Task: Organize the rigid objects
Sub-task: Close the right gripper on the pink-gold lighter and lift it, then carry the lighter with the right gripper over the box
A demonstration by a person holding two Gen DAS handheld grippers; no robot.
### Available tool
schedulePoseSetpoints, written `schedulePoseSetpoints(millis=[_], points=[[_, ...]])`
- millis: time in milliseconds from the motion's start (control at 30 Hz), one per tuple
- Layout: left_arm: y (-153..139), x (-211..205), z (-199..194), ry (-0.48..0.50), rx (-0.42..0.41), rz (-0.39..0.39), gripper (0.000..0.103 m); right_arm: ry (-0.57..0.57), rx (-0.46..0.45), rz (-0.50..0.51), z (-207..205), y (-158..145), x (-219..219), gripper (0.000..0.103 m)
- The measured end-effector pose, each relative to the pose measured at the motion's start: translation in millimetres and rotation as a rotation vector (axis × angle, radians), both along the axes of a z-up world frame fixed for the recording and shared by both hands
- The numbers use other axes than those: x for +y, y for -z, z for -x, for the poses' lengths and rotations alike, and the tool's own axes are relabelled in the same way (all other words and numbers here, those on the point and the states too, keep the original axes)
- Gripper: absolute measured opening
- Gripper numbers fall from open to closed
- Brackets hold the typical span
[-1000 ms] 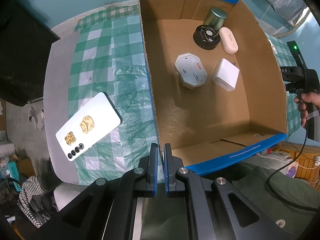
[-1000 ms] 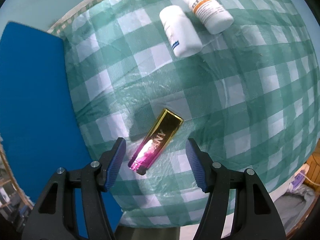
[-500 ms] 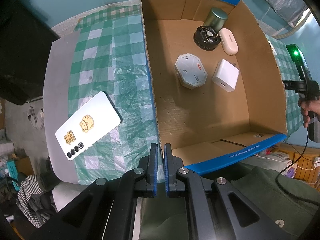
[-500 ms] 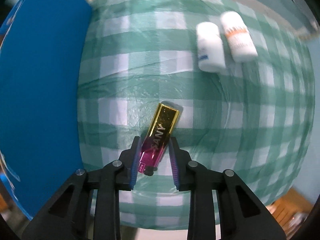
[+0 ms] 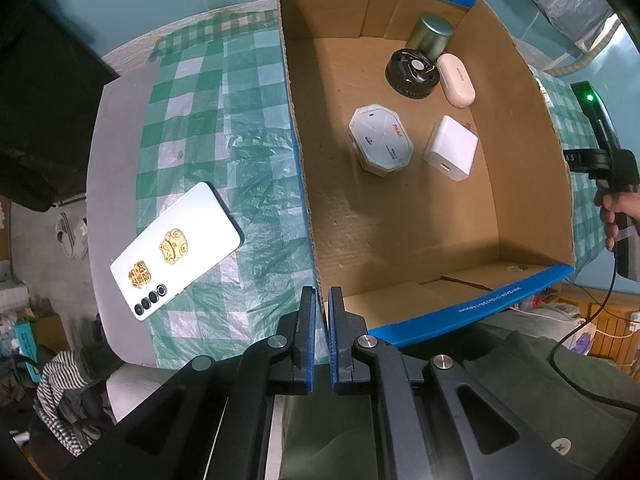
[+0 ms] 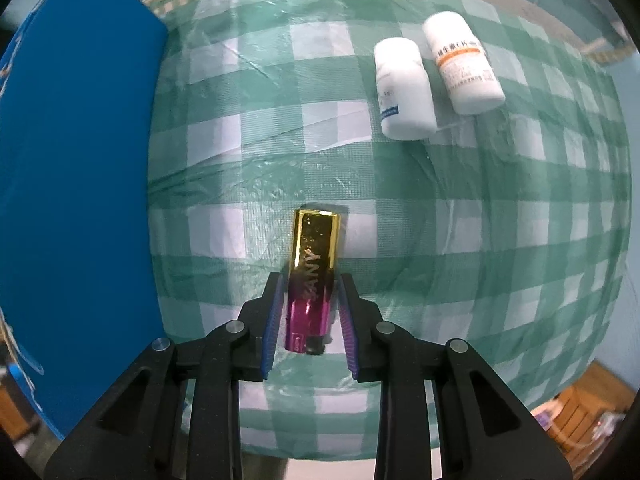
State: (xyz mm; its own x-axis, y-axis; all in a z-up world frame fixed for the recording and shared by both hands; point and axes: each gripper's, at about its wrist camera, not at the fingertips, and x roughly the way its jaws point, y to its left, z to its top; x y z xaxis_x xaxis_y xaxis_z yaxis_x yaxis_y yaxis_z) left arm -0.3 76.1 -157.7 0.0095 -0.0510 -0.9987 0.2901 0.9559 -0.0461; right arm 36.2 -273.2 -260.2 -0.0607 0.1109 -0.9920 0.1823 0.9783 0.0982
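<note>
Your right gripper (image 6: pixel 309 316) clamps a gold-and-magenta metal lighter (image 6: pixel 313 276) marked "SANY".
Your left gripper (image 5: pixel 321 320) is closed, empty, over the blue-rimmed cardboard box (image 5: pixel 520 184).

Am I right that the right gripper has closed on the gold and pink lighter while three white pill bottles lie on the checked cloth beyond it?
Not quite: the right wrist view shows two white pill bottles, not three. The rest holds: the right gripper is closed on the gold and pink lighter, and the bottles lie on the checked cloth beyond it.
</note>
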Motion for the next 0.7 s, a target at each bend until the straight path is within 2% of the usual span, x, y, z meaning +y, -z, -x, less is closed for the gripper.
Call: schedulePoseSetpoints(millis=[200, 367, 700], points=[[0, 1, 1, -0.004, 0.001, 0.003, 0.006, 0.037, -0.020, 0.018, -1, -5, -3, 0.027], [0, 1, 1, -0.003, 0.000, 0.003, 0.006, 0.037, -0.032, 0.024, 5, -6, 6, 0.022], [1, 3, 2, -0.007, 0.001, 0.002, 0.006, -0.066, -0.022, 0.024, 9, -25, 9, 0.022]])
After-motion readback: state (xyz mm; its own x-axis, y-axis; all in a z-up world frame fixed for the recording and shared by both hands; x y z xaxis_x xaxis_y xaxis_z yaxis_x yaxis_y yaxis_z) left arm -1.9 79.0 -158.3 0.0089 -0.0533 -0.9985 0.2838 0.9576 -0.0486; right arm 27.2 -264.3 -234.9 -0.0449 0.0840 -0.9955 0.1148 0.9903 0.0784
